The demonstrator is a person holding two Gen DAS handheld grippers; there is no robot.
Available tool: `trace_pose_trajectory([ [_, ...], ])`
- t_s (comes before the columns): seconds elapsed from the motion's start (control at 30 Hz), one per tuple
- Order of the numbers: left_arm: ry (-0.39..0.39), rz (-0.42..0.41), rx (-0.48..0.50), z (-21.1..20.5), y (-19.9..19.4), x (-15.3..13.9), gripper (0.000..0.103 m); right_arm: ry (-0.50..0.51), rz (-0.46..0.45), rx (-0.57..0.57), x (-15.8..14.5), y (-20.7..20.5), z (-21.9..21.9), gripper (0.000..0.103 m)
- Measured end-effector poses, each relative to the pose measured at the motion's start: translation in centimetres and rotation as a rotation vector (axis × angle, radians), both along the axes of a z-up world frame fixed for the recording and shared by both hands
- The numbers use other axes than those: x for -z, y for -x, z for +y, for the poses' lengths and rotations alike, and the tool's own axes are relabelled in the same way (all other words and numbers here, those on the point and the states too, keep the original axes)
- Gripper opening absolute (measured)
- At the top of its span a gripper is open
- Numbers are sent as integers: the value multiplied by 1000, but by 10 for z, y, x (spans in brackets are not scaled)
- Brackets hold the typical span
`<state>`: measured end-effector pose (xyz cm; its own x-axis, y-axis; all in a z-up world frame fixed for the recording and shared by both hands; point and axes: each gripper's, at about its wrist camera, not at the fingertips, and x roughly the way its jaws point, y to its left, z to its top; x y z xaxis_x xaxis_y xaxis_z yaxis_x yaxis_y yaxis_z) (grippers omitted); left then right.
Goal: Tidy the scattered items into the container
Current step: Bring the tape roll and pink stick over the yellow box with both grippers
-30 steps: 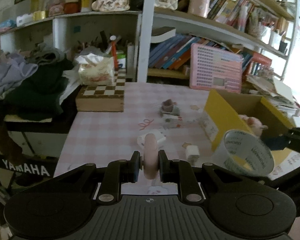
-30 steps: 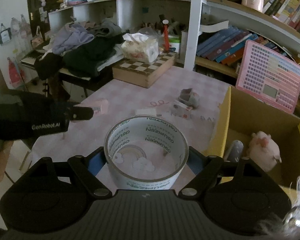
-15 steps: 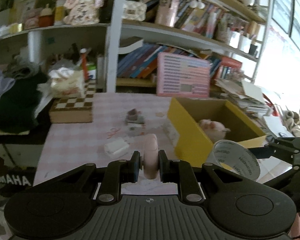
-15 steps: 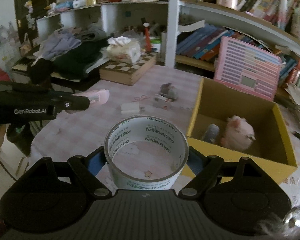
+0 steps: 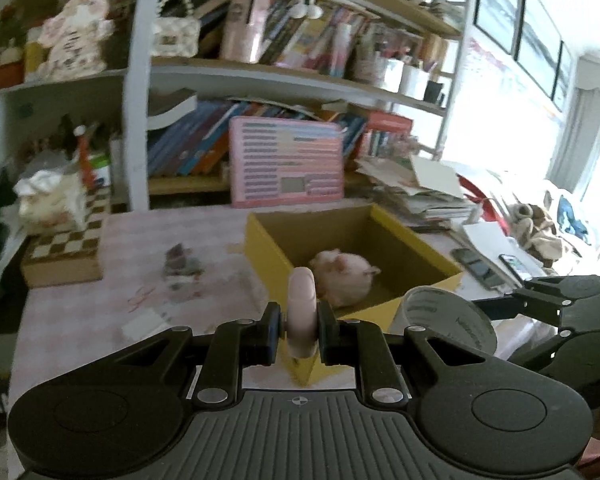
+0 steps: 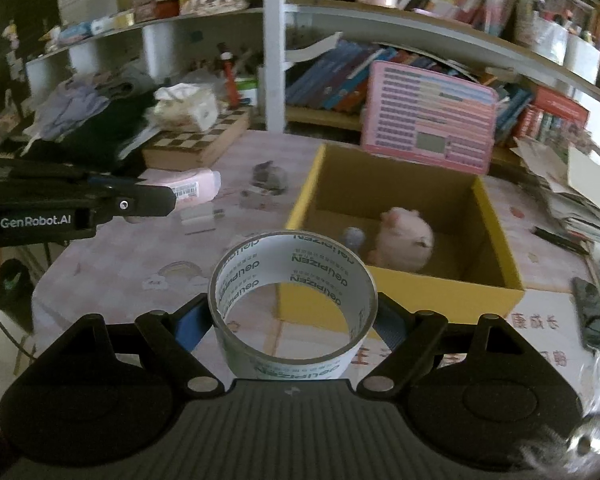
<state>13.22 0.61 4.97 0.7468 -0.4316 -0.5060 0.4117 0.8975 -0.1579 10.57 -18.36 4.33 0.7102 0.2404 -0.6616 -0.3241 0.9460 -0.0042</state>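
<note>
My left gripper (image 5: pixel 300 330) is shut on a pale pink tube (image 5: pixel 301 300), held above the near left corner of the yellow cardboard box (image 5: pixel 268 256); the tube also shows in the right wrist view (image 6: pixel 192 186). My right gripper (image 6: pixel 294 318) is shut on a roll of clear tape (image 6: pixel 292 276), in front of the box's near wall (image 6: pixel 400 292); the tape also shows in the left wrist view (image 5: pixel 448 316). A pink plush toy (image 6: pixel 404 236) and a small grey bottle (image 6: pixel 354 236) lie inside the box.
On the pink checked tablecloth (image 6: pixel 140 264) lie a grey trinket (image 6: pixel 270 174), a white block (image 6: pixel 198 216) and small cards. A chessboard box (image 5: pixel 66 254) with a tissue pack stands at the left. A pink calculator board (image 5: pixel 286 162) leans behind the box. Papers and phones (image 5: pixel 480 268) lie on the right.
Both grippers have swung right, toward the yellow box. The pink tube now stands over the box's near corner and the tape roll faces the box's front wall. Both grips are unchanged.
</note>
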Motion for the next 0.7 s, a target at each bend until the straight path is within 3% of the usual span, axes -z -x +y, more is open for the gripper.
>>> trace_pose_trajectory([
  [0.37, 3, -17, 66, -34, -29, -4, 18, -6, -20, 70, -7, -17, -38, 84],
  [0.7, -6, -21, 62, -62, -58, -4, 18, -19, -38, 79, -10, -45, -69, 83],
])
